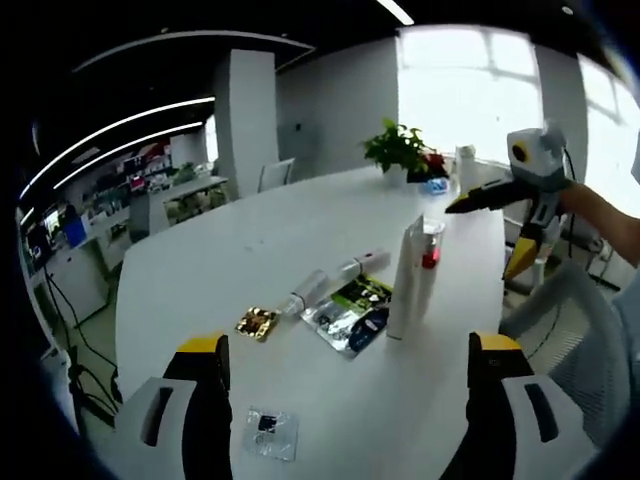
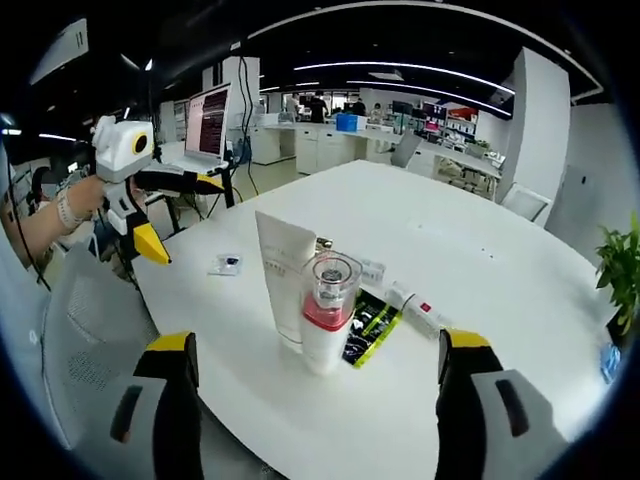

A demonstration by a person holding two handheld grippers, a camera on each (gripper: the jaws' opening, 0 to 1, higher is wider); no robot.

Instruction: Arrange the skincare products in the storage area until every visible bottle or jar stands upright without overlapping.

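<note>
Holding both tongs open and empty, we are facing a white tube (image 2: 283,275) and a pink-banded bottle (image 2: 326,312) standing upright, touching, on the table (image 2: 480,250)

white table and what sits on it

surface: large white table (image 1: 300,230) with rounded edge.
standing: white tube (image 2: 283,275), upright on its cap; just beside it a white bottle (image 2: 325,325) with red band and clear cap, upright (whether the two touch cannot be told).
lying flat: dark sachets with green print (image 1: 352,312); clear-capped tube (image 1: 305,291) on its side; small white tube (image 1: 365,264) on its side; gold foil packet (image 1: 257,322); clear packet with dark square (image 1: 271,432), near the table edge.
far end: potted green plant (image 1: 397,150), white cylinder (image 1: 465,168).
</note>
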